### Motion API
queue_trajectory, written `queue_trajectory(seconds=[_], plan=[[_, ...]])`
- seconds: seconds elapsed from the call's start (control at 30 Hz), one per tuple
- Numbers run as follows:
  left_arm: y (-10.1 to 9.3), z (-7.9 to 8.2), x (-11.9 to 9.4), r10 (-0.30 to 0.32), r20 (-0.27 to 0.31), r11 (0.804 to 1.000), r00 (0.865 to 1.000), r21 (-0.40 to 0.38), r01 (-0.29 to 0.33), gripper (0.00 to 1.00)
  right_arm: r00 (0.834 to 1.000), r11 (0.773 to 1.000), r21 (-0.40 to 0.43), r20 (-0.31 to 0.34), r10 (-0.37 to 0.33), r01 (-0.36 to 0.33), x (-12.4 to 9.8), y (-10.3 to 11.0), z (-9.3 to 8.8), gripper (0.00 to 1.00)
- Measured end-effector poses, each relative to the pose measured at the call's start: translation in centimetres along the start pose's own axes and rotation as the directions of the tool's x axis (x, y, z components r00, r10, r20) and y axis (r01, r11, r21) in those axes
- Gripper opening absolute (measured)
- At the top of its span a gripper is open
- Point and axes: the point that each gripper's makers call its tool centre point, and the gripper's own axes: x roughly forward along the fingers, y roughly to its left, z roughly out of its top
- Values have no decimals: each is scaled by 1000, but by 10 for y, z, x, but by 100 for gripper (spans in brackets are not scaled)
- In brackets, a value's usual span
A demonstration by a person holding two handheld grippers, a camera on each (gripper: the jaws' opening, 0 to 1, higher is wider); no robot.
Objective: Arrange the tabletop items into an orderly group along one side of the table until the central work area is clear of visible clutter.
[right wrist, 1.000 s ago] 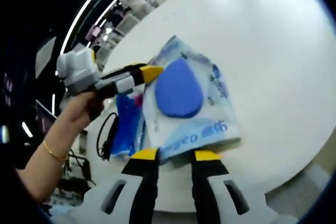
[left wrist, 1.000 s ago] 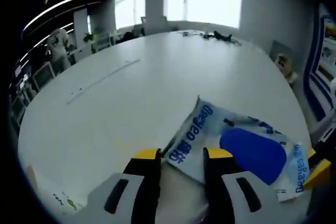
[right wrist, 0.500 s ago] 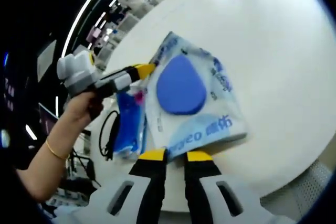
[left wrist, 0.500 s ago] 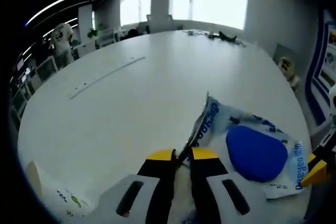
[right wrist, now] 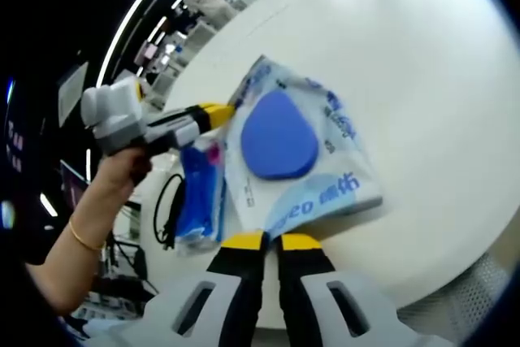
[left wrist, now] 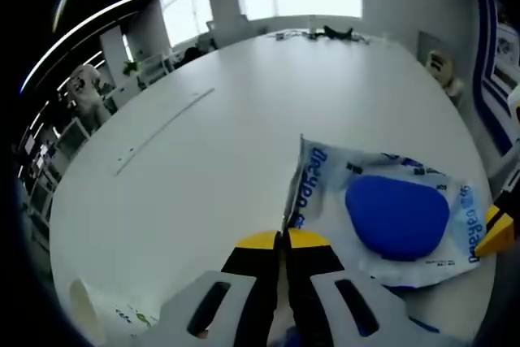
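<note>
The wipes pack (left wrist: 382,213) lies near the table's (left wrist: 203,160) edge, both grippers, left (left wrist: 283,239) and right (right wrist: 272,241), apparently clamped on opposite edges. Next, lift together and carry it sideways.

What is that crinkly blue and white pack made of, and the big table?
The pack looks like thin glossy plastic film: it wrinkles and shines, and bends where each claw pinches it. The table looks smooth, matte white, perhaps laminate; I can't tell for sure.
</note>
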Motion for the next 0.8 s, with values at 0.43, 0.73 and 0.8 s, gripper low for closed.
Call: queue_trajectory(seconds=[0.43, 0.73, 0.8], plan=[[8, -1, -15, 36, -8, 998, 999, -45, -36, 0, 999, 996, -87, 20, -30, 32, -6, 0, 10, 0], [14, 6, -30, 77, 13, 996, 997, -40, -76, 0, 997, 982, -178, 59, -58, 68, -11, -3, 26, 0], [15, 6, -32, 86, 12, 995, 996, -41, -86, 0, 994, 967, -239, 78, -70, 87, -14, -4, 33, 0]])
